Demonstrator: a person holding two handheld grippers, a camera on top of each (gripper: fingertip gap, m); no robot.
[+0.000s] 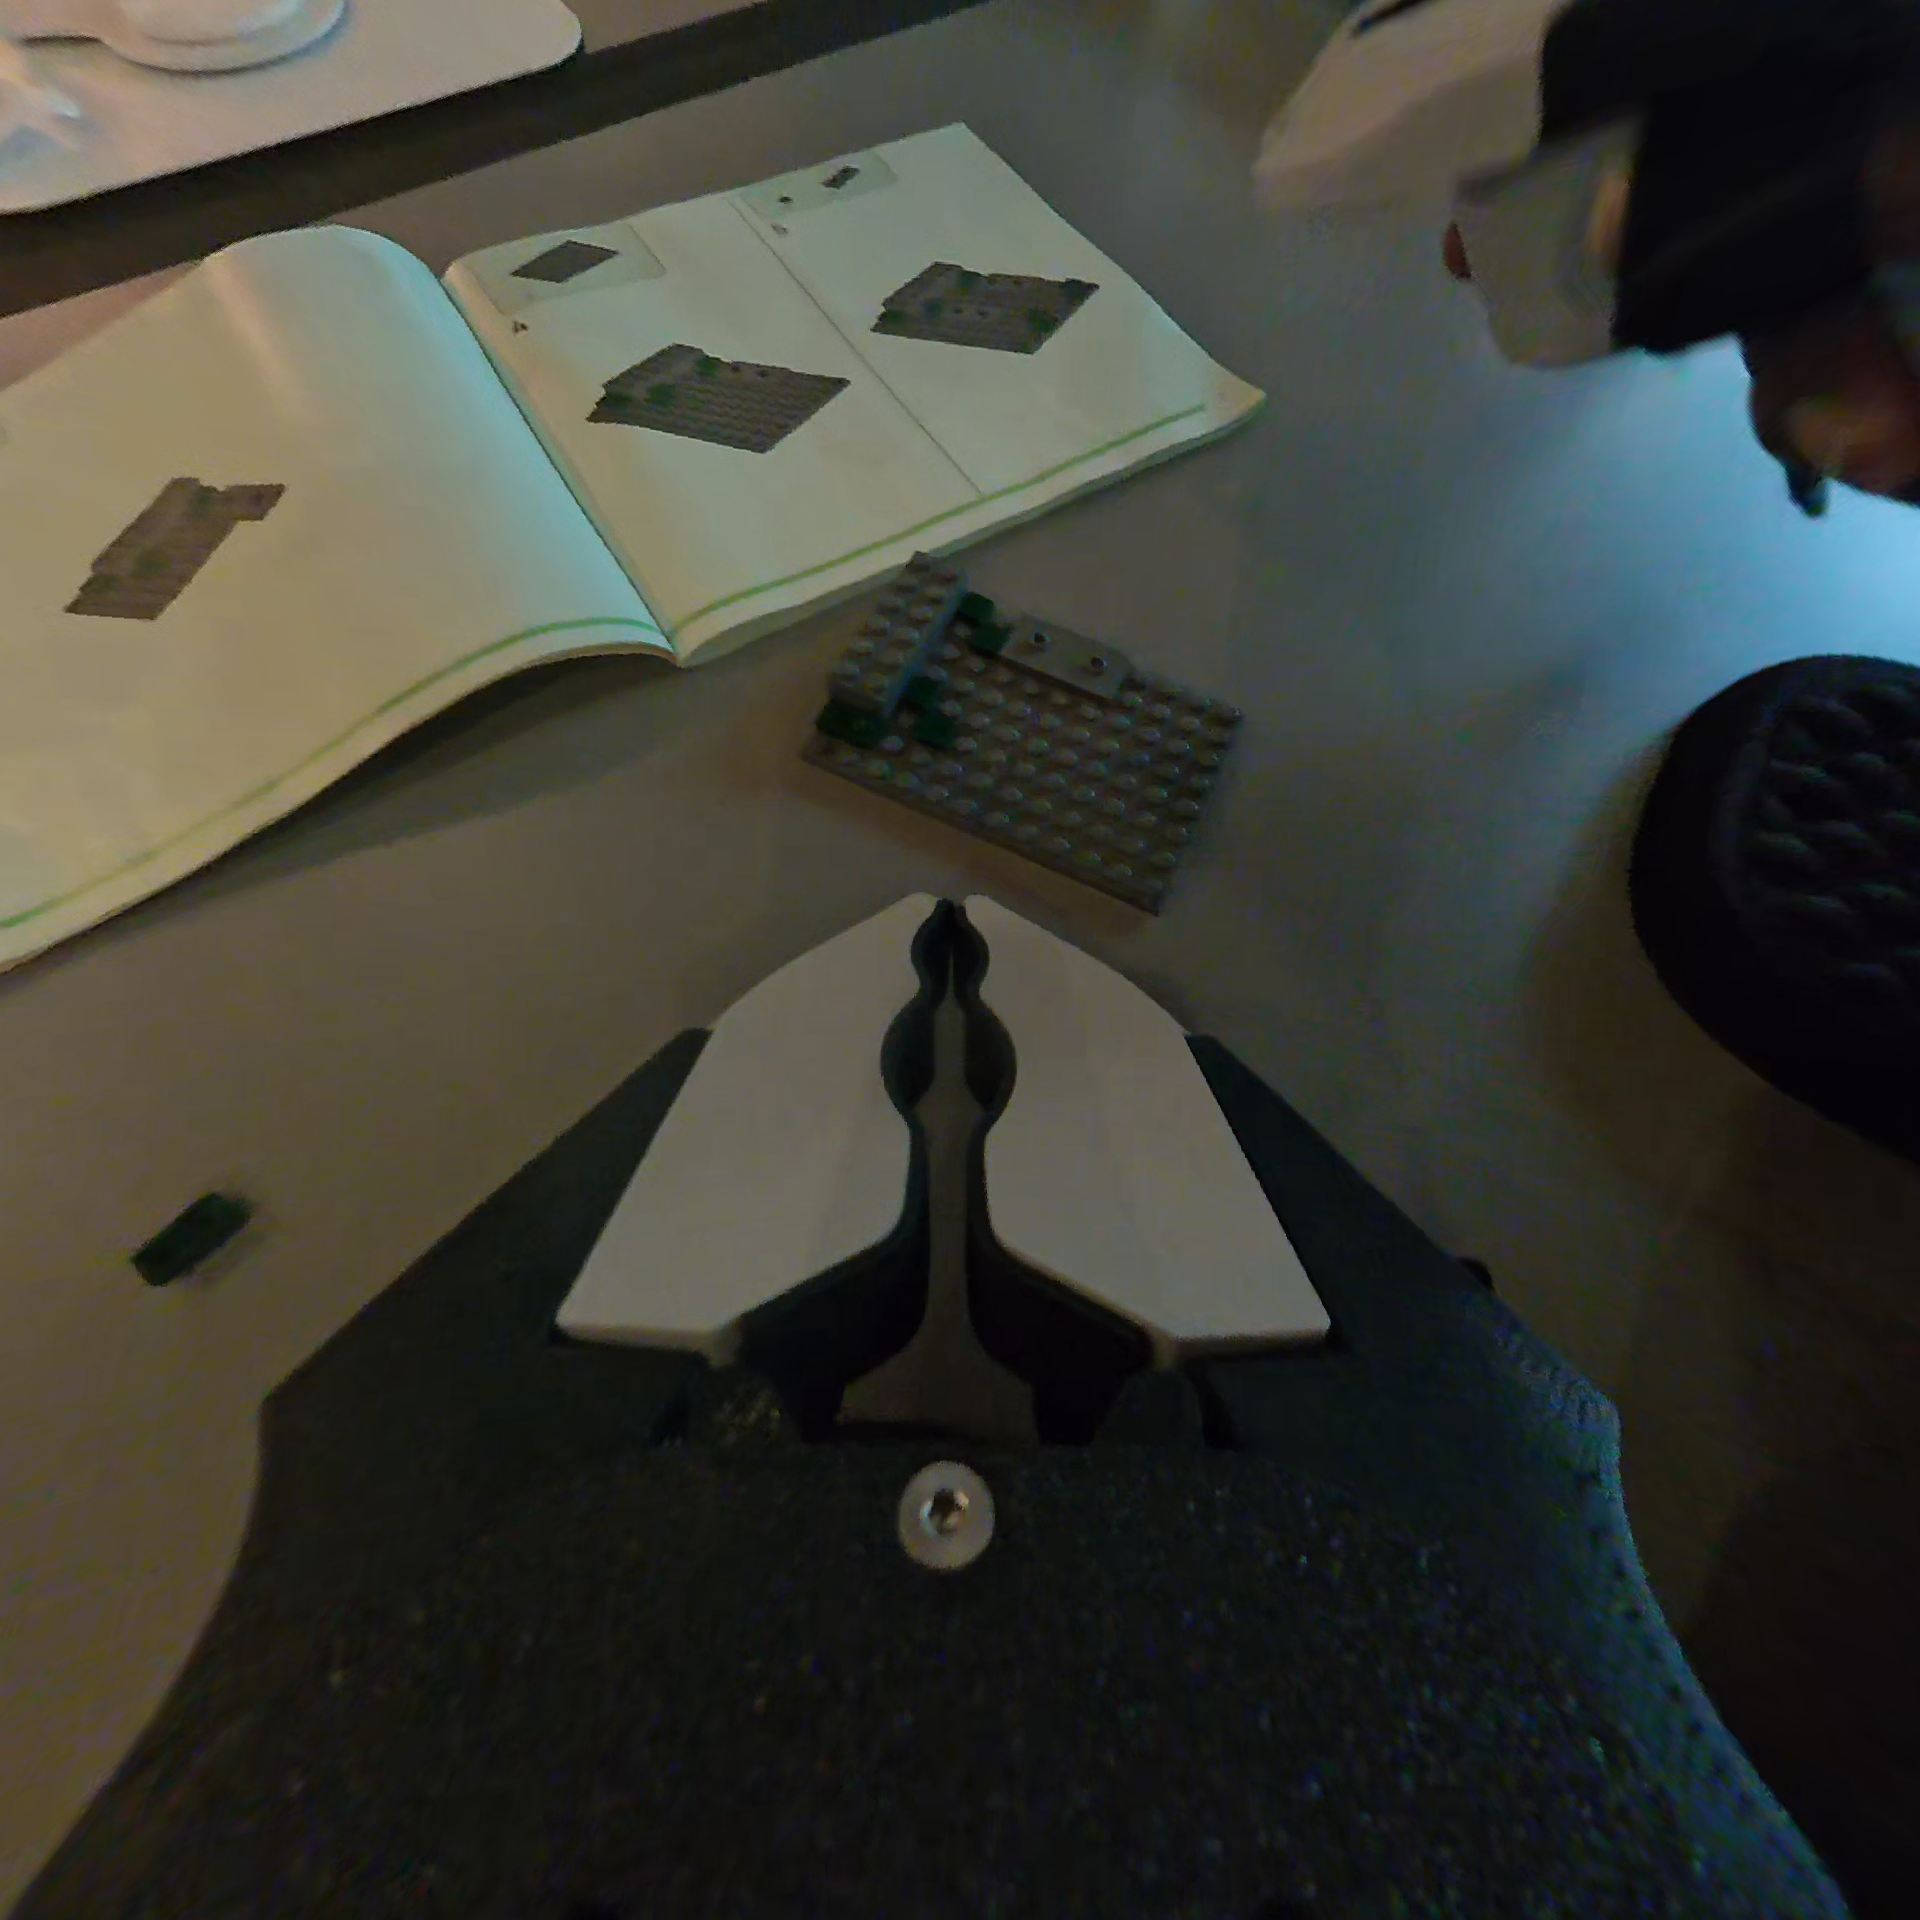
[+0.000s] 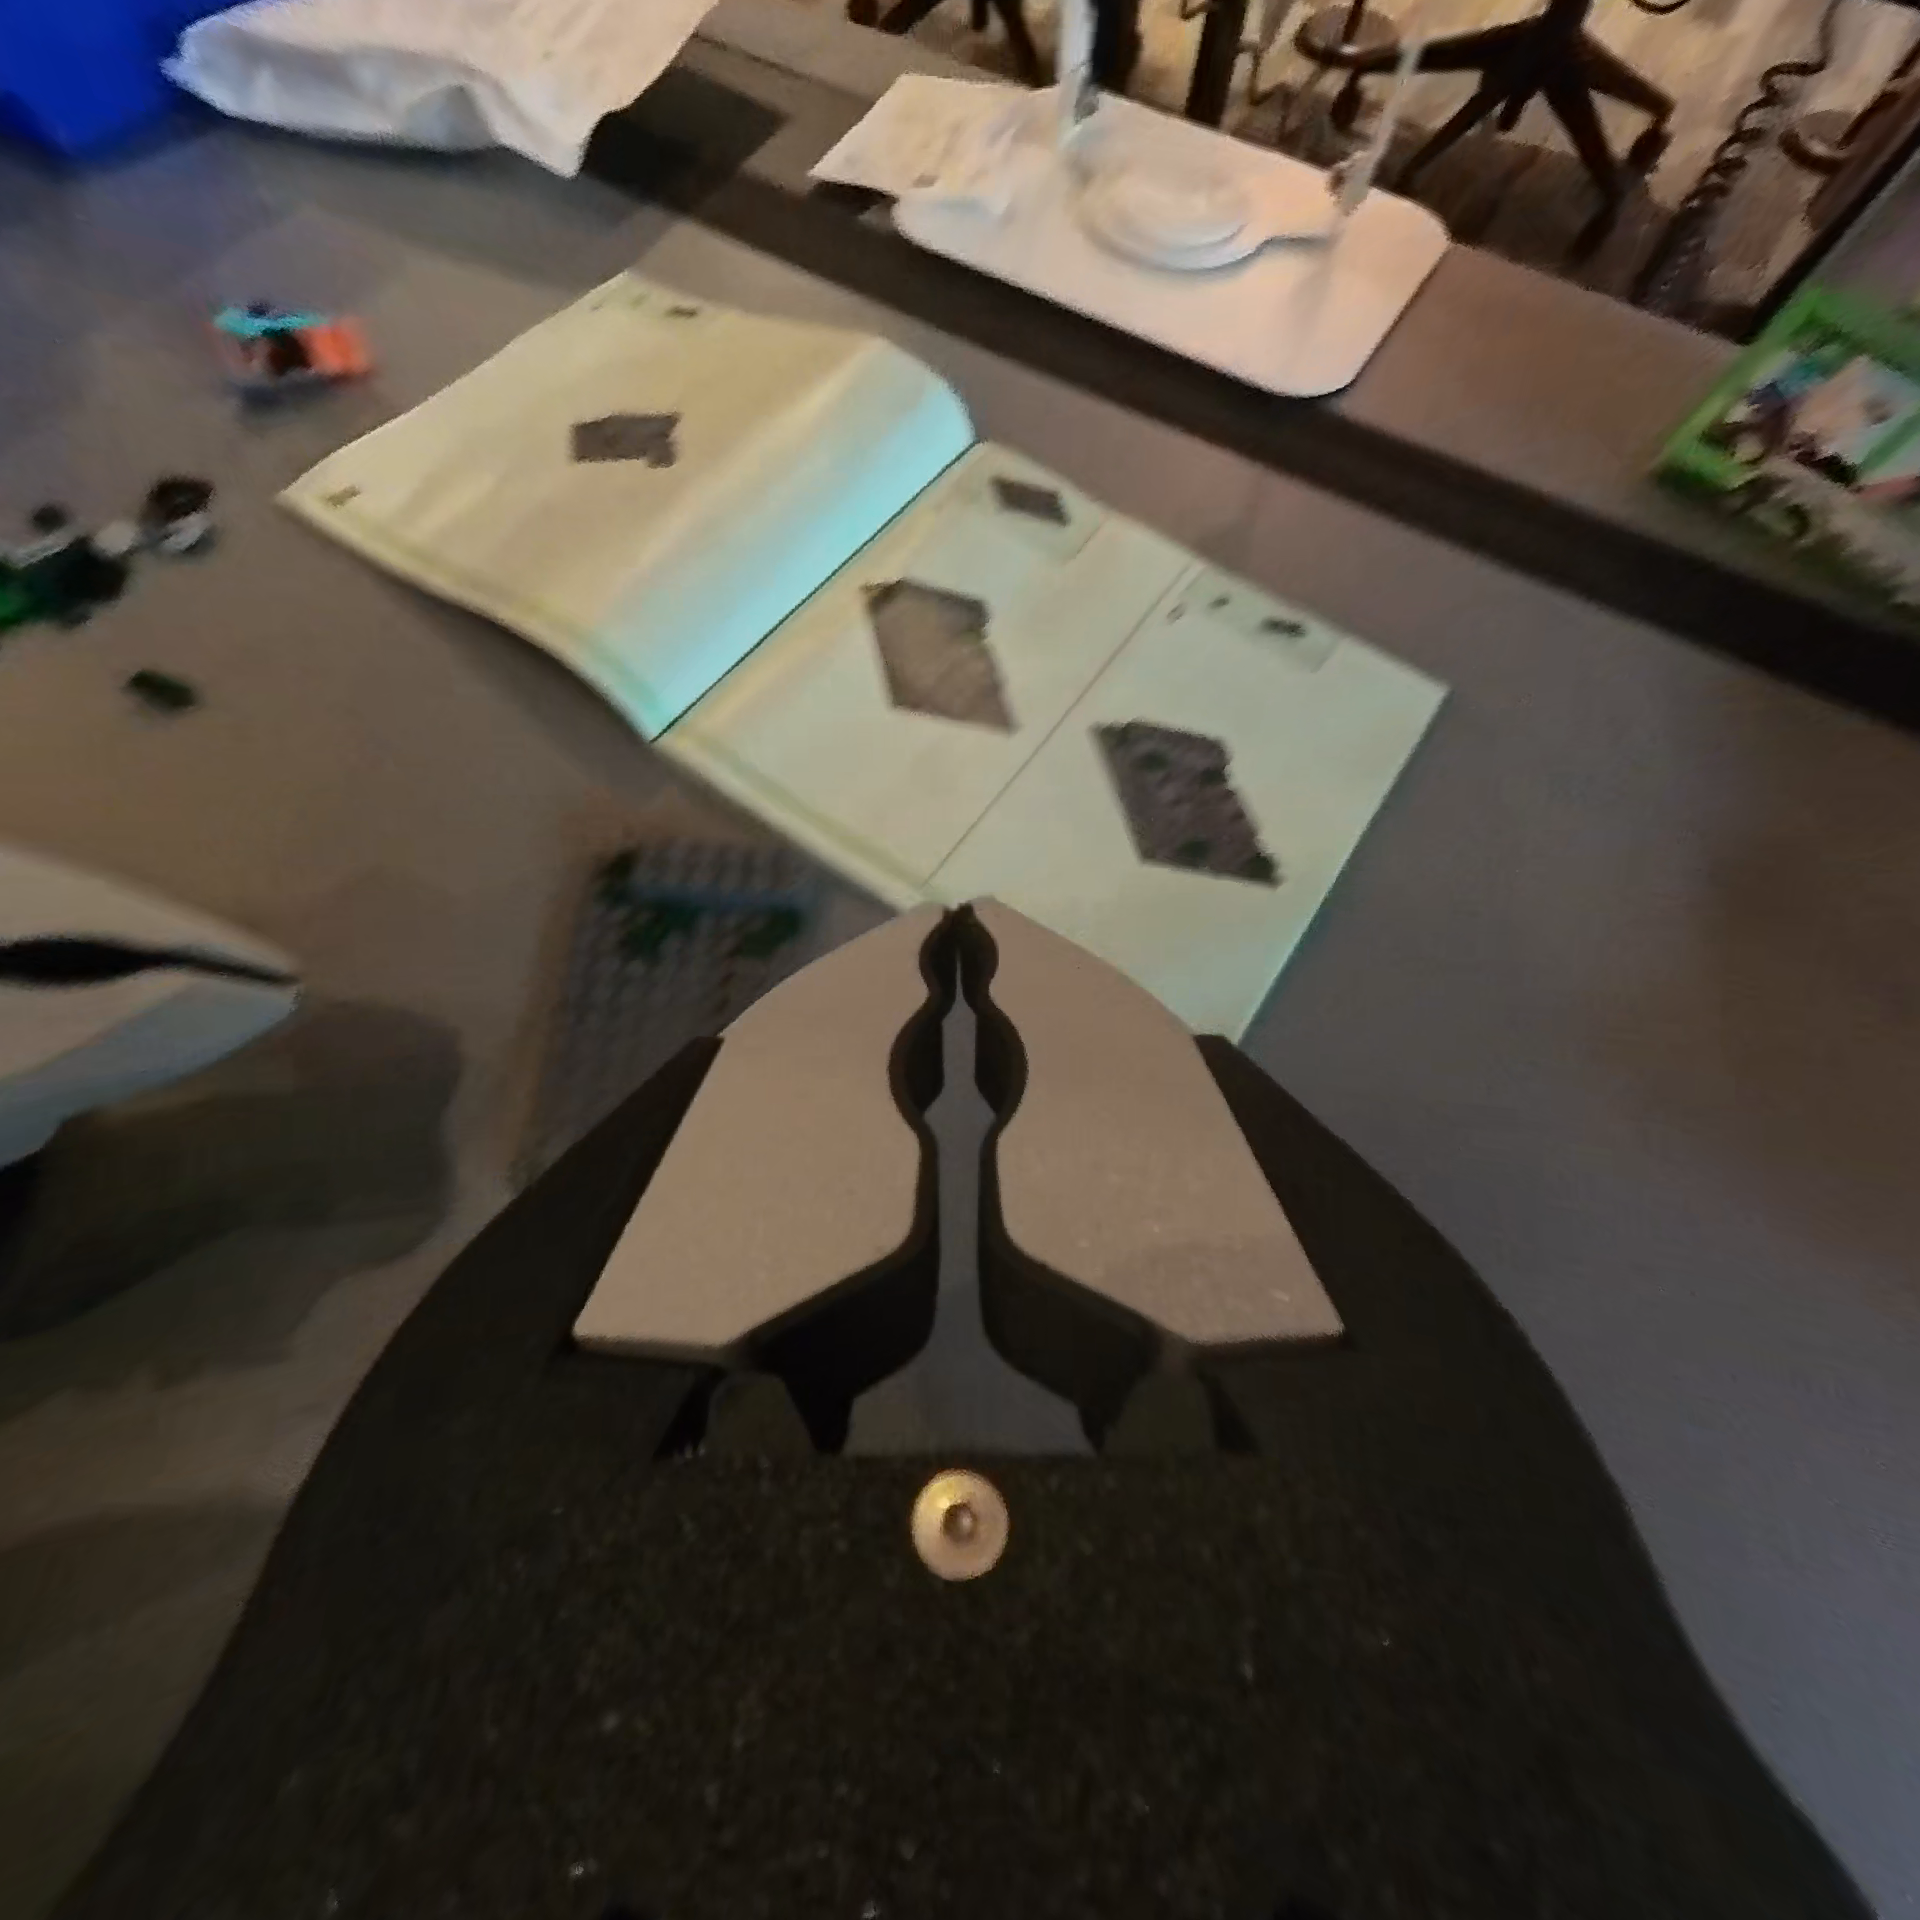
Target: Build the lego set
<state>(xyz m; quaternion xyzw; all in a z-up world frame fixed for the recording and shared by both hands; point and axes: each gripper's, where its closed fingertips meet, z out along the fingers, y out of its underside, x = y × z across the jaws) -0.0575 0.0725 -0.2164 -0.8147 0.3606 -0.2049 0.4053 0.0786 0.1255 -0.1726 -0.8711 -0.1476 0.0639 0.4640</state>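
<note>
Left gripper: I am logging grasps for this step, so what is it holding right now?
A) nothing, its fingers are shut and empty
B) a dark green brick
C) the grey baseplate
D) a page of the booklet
A: the left gripper has its tips together with nothing between them, short of the grey baseplate, while the dark green brick lies loose on the table.

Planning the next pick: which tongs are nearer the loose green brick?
Left. The left tongs sit just right of the brick; the right tongs are far right of it.
</note>
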